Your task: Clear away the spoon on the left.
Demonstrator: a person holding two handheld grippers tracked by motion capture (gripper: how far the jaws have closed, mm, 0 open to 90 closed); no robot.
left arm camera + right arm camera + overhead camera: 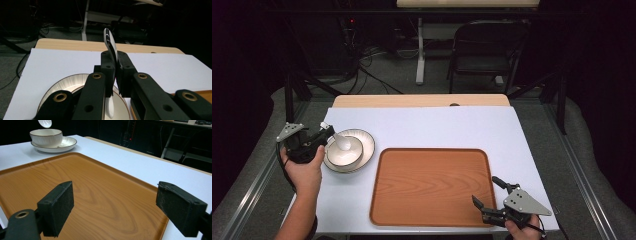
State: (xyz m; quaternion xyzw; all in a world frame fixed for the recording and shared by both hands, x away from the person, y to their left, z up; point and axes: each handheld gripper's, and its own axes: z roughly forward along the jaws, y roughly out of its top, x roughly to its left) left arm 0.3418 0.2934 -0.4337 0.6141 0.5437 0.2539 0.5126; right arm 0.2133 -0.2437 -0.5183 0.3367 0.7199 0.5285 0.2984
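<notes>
- While the left gripper (323, 131) hung over the left part of the table (432, 125), its jaws were pressed together on the handle of a white spoon (111, 50), which ran up between the pads and stuck out past them in the left gripper view.
- From above, the bowl end of the spoon (344, 144) sat over the small white bowl (344, 152), and the right gripper view showed that end hanging just above the bowl's rim, not touching it.
- That bowl stood on a ribbed plate (367, 145), just to the left of the wooden tray (432, 185); the tray held nothing.
- By its look the spoon was glazed ceramic: light, stiff, smooth and probably slippery, and it would likely chip if it knocked the bowl or dropped.
- A flat pinch across the handle, as here, seemed the sensible hold; the curve of the handle could let it pivot between the pads, so a firm, steady squeeze was called for.
- At the tray's near right corner the right gripper (492, 197) hovered with its jaws spread wide and nothing between them, well apart from spoon, bowl and plate.
</notes>
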